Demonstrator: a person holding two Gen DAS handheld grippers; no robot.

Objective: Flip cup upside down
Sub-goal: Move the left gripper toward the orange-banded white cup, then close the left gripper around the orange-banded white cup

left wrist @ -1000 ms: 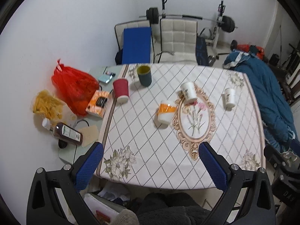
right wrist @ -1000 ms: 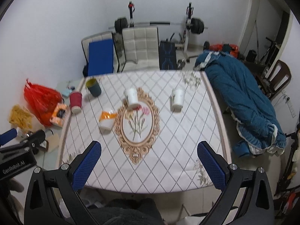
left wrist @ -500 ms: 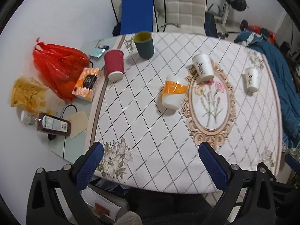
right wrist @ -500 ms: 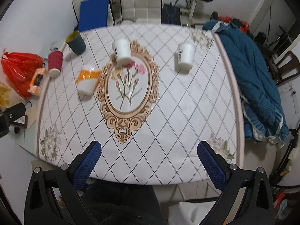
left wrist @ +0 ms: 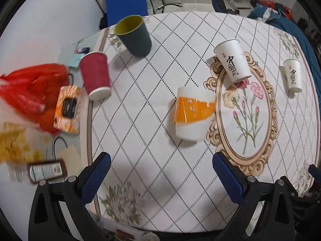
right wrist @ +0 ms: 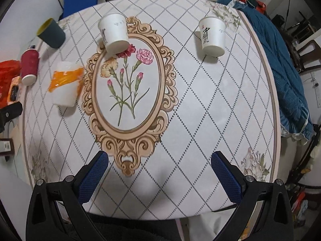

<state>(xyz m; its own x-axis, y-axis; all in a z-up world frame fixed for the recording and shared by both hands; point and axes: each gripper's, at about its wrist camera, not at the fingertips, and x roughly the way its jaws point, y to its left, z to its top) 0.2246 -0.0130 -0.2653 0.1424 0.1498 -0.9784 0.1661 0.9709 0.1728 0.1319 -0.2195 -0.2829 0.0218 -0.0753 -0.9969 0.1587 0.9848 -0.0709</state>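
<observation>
Left claw: the left gripper (left wrist: 160, 178) is spread wide and holds nothing, hovering above the near part of the table (left wrist: 152, 156).
Right claw: the right gripper (right wrist: 159, 172) is likewise released and empty, above the table's near edge.
Cup: the green cup (left wrist: 133, 35) stands mouth up, far ahead of the left claw and to its left, near the far corner; it looks like the only one not yet upside down.
Neighbours: a red cup (left wrist: 95, 75) just beside it, an orange-banded cup (left wrist: 192, 114) straight ahead of the left claw, and two white paper cups (right wrist: 114, 34) (right wrist: 212, 36) ahead of the right claw, all seemingly rim down.
Step in hand: reaching, I judge.
Doing it well: steer left past the orange-banded cup, take the green cup across its middle, lift clear before turning, and set the rim down flat.
Risk: brushing the red cup.
</observation>
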